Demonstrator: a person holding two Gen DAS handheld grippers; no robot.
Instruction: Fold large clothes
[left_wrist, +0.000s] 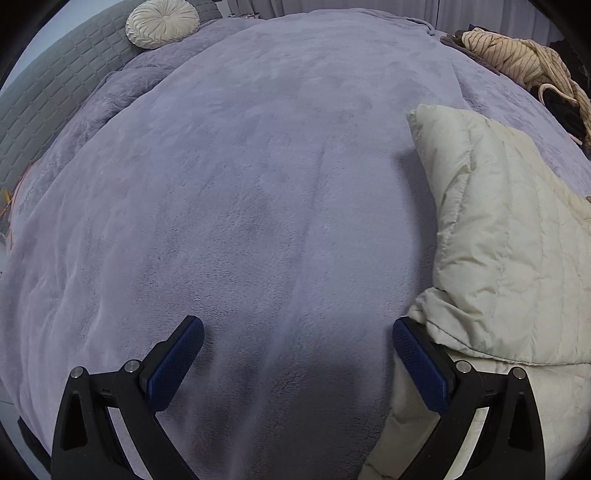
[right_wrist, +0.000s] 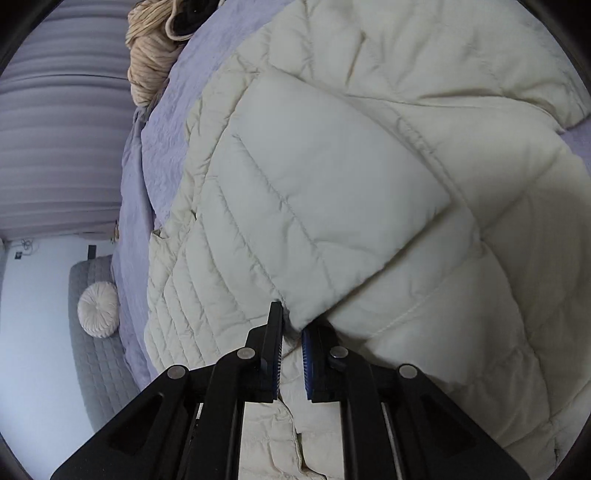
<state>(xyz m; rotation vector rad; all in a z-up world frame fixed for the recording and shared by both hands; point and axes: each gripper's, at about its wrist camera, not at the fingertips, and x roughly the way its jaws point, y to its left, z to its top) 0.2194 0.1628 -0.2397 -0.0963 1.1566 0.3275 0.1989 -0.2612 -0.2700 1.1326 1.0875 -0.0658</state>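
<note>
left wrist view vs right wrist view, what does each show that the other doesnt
Only the left wrist view shows the left hand-held gripper, its jaws wide open over bare lavender blanket, with nothing between them.

Only the right wrist view shows the right hand-held gripper, its jaws nearly closed and pinching a corner of the cream puffer jacket's folded sleeve; it also shows the curtain.

Both show the cream puffer jacket, the round pleated cushion, the beige striped garment and the grey quilted headboard.
</note>
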